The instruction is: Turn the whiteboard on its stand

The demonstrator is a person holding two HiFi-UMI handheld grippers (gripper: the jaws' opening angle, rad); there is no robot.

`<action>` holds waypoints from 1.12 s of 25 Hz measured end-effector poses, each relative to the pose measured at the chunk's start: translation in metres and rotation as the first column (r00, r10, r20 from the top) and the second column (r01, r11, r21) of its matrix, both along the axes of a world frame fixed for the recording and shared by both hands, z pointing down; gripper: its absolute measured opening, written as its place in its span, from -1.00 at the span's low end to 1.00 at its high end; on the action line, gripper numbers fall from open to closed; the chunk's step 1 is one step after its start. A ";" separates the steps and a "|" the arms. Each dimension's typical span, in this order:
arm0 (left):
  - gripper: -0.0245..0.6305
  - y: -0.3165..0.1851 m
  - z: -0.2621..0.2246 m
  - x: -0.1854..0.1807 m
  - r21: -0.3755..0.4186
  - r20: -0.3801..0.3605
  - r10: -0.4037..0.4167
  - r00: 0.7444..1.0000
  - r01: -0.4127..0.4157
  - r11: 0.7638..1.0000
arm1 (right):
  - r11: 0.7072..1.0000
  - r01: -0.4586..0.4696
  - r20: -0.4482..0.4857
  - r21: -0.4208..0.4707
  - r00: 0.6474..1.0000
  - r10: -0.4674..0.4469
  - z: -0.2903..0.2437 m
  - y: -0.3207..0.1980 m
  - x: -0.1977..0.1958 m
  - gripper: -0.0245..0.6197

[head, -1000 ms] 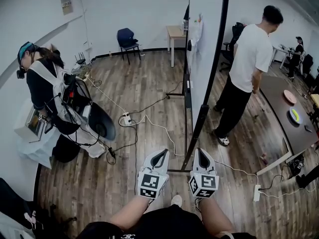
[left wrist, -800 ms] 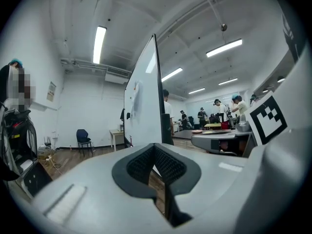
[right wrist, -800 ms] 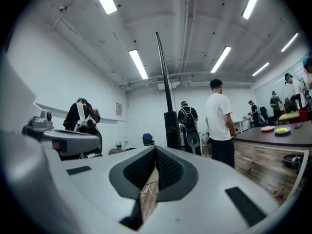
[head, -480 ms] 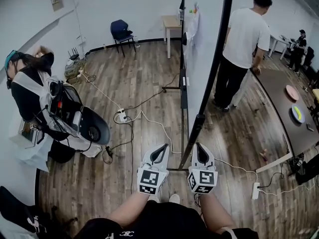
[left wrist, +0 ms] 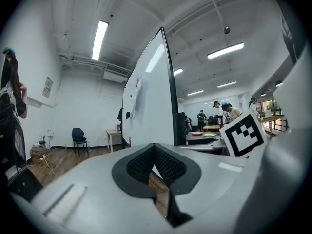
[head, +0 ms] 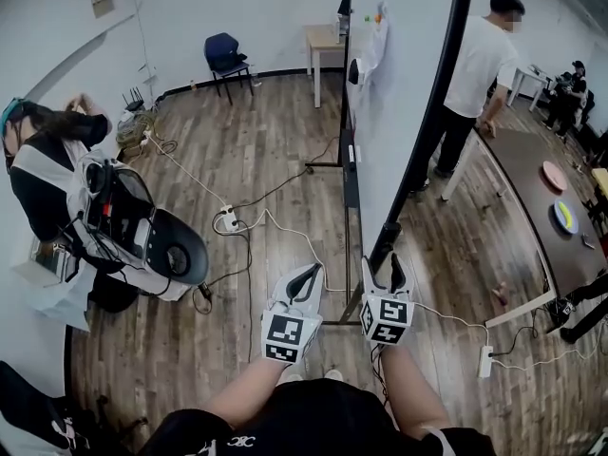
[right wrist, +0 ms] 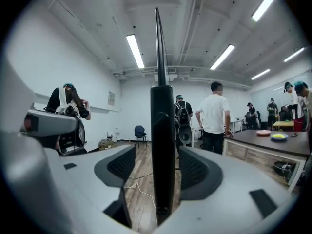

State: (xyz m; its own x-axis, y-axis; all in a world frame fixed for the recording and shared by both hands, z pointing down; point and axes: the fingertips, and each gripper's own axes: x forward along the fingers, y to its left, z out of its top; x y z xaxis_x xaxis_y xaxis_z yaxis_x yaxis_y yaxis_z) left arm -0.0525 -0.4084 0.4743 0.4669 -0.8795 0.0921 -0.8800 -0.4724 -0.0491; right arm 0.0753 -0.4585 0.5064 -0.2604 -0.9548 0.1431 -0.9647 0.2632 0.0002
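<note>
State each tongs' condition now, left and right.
Left tongs: closed, empty.
Right tongs: opening, whiteboard frame between them, not gripped.

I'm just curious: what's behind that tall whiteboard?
A person in a white shirt beside a dark table. The whiteboard covers whatever is directly behind it.

white walls (head: 237,17) | wood floor (head: 256,150) | blue chair (head: 225,53) | dark table (head: 537,226) | ceiling tubes (right wrist: 135,50)

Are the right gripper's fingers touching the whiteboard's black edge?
Apart. The right gripper view shows its opening fingers clear of the whiteboard edge, floor visible either side.
</note>
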 end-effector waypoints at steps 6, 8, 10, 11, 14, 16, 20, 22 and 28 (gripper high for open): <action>-0.90 -0.005 0.004 -0.013 -0.018 -0.016 -0.026 1.000 0.026 0.999 | 0.999 -0.026 -0.008 -0.027 1.000 0.026 0.011 -0.022 -0.003 -0.13; -0.90 -0.006 0.005 -0.015 -0.022 -0.013 -0.028 1.000 0.028 0.999 | 0.998 -0.049 -0.006 -0.031 0.999 0.049 0.012 -0.029 -0.001 -0.14; -0.90 -0.005 0.007 -0.017 -0.032 -0.020 -0.030 0.999 0.030 0.999 | 0.996 -0.082 -0.009 -0.039 0.997 0.082 0.014 -0.033 0.004 -0.15; -0.90 -0.005 0.008 -0.017 -0.034 -0.021 -0.030 0.999 0.030 0.999 | 0.995 -0.094 -0.013 -0.042 0.996 0.094 0.014 -0.033 0.006 -0.29; -0.90 -0.007 0.010 -0.018 -0.038 -0.019 -0.026 0.999 0.025 0.999 | 0.994 -0.102 -0.033 -0.044 0.994 0.101 0.015 -0.033 0.007 -0.30; -0.90 -0.008 0.012 -0.017 -0.041 -0.017 -0.020 1.000 0.019 0.999 | 0.993 -0.110 -0.037 -0.044 0.993 0.108 0.015 -0.033 0.007 -0.30; -0.91 -0.010 0.012 -0.016 -0.042 -0.018 -0.005 1.000 0.004 0.999 | 0.991 -0.123 -0.036 -0.045 0.992 0.121 0.014 -0.033 0.006 -0.30; -0.90 -0.011 0.012 -0.017 -0.043 -0.022 0.000 1.000 -0.001 0.999 | 0.991 -0.121 -0.040 -0.052 0.992 0.119 0.014 -0.033 0.007 -0.30; -0.90 -0.010 0.014 -0.023 -0.044 -0.031 0.022 0.999 -0.023 0.999 | 0.990 -0.124 -0.046 -0.066 0.992 0.121 0.018 -0.029 0.005 -0.30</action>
